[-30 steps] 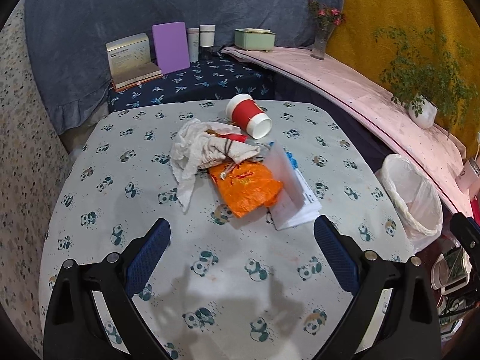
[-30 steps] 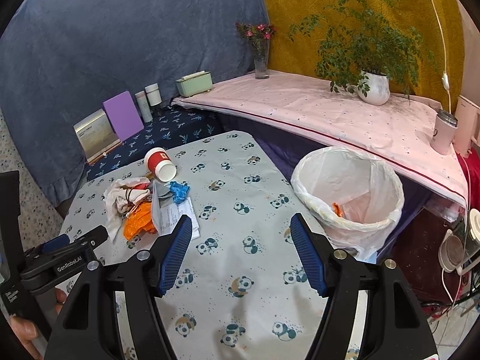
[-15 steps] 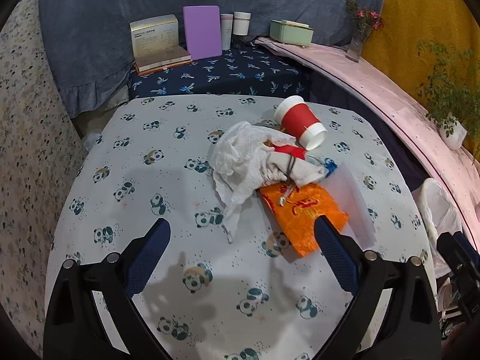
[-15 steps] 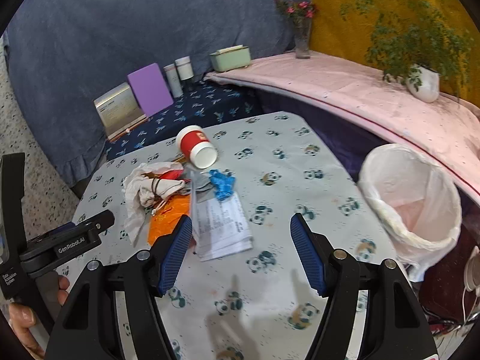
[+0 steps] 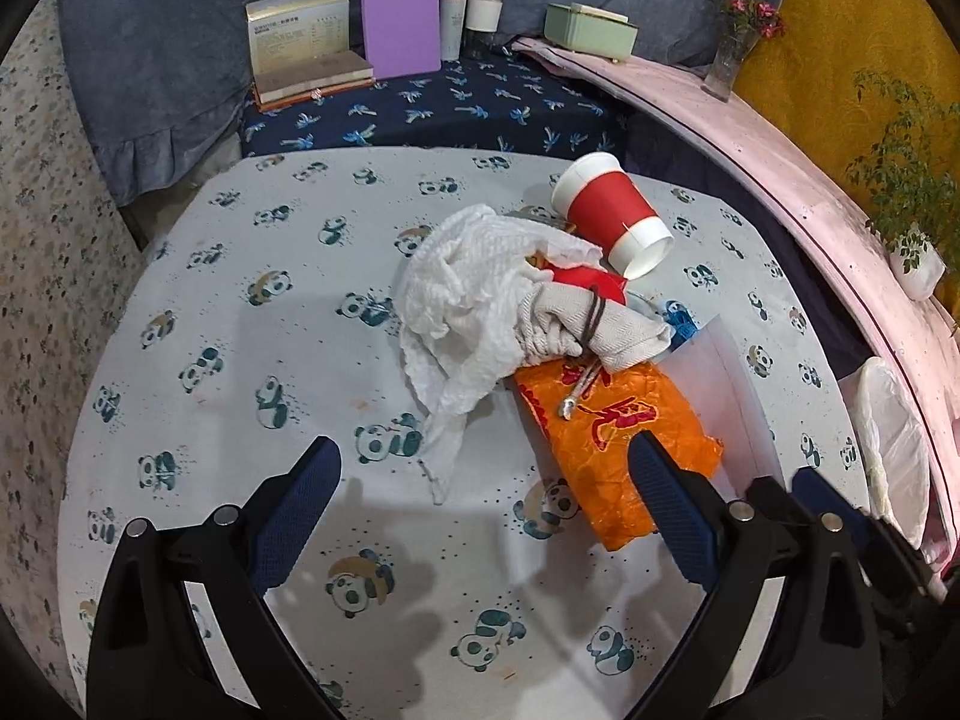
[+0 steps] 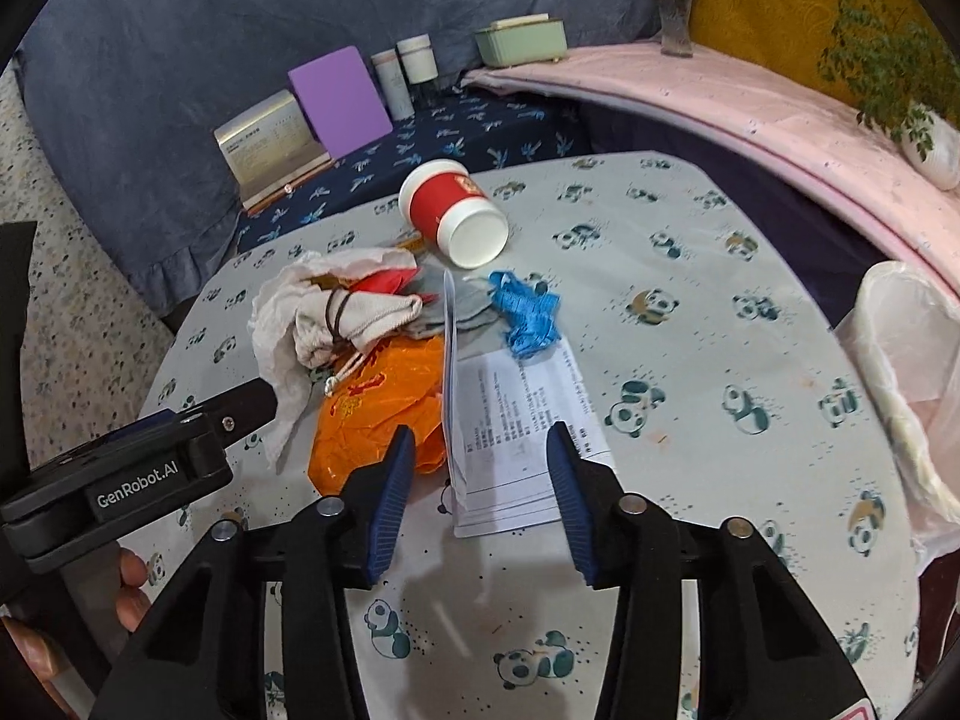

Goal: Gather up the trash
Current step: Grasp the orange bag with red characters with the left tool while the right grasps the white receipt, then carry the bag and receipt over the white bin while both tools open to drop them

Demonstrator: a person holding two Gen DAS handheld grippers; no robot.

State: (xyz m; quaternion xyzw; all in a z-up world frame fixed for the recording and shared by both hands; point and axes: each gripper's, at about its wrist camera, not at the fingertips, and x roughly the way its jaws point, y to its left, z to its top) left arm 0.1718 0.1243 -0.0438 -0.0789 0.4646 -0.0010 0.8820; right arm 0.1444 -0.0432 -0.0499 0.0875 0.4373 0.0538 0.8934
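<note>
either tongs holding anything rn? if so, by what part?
Nothing held. Left tongs are open above the cloth's trailing end and the orange bag; right tongs are open over the paper, not gripping it.

Bin liner (image 6: pixel 906 372), at three o'clock in the right wrist view, is cut by the frame edge, its contents not visible. The folded paper sheet (image 6: pixel 510 420) carries print too small to read, and its left part is hidden behind the orange wrapper (image 5: pixel 624 438) in the left wrist view. Under the white cloth (image 5: pixel 468 312) and tied beige bundle (image 5: pixel 594 324), a red item (image 5: pixel 591 282) shows only partly, identity unclear.
</note>
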